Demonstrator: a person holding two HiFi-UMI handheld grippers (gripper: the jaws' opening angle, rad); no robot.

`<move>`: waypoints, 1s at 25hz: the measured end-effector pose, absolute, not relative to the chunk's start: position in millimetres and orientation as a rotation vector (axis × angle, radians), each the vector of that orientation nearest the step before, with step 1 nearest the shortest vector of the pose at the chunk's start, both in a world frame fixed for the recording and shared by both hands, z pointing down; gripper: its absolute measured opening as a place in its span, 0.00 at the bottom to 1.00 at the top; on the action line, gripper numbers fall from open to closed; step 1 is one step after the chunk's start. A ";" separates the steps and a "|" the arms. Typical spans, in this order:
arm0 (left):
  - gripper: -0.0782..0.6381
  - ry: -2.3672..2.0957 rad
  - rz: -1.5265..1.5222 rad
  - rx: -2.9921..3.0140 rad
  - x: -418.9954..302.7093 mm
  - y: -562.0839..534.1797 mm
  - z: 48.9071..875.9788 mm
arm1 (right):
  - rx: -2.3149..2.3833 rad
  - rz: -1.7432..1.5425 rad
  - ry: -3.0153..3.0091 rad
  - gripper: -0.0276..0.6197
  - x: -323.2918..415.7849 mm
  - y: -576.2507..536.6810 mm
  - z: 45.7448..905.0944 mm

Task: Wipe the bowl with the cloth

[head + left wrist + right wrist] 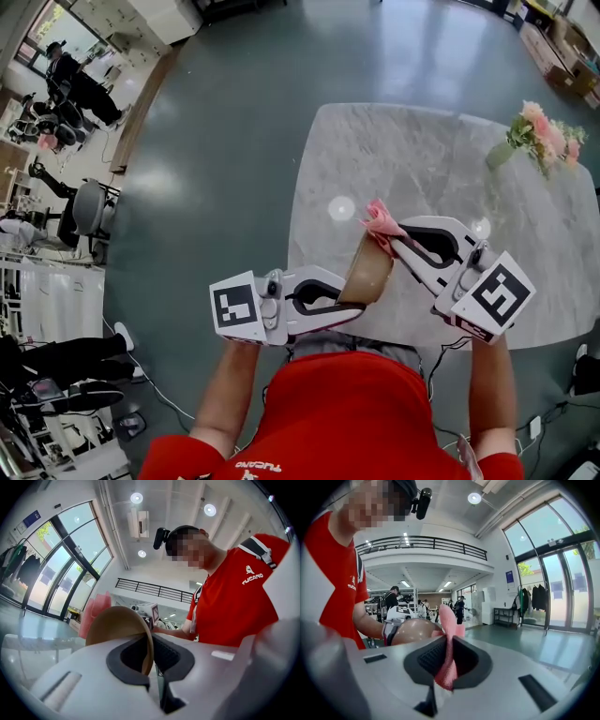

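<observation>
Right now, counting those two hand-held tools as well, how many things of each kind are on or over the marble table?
bowl: 1
cloth: 1
vase of flowers: 1
grippers: 2, the left gripper shut on the bowl, the right gripper shut on the cloth
Total: 5

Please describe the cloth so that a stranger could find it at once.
Find the marble table. Over its near edge, the right tongs pinch a pink cloth beside the brown bowl. Unlike the pink flowers farther back, it is crumpled and held.
</observation>
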State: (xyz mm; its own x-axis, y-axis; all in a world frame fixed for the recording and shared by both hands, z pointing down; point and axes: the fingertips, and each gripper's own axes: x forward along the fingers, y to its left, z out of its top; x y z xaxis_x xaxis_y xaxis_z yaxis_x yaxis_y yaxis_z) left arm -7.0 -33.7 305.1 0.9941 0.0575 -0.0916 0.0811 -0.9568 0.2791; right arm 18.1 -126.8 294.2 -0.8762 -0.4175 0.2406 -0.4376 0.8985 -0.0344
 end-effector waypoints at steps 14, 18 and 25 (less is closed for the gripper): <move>0.14 0.199 -0.288 2.805 -27.1 -25.1 282.9 | 0.376 0.251 -2.931 0.08 10.9 -108.7 305.0; 0.14 0.212 -0.300 2.807 -26.3 -25.7 280.5 | 0.386 0.239 -2.954 0.08 12.1 -109.5 302.0; 0.14 0.203 -0.382 2.820 -26.4 -32.3 269.3 | 0.338 0.319 -2.962 0.08 11.6 -100.9 315.3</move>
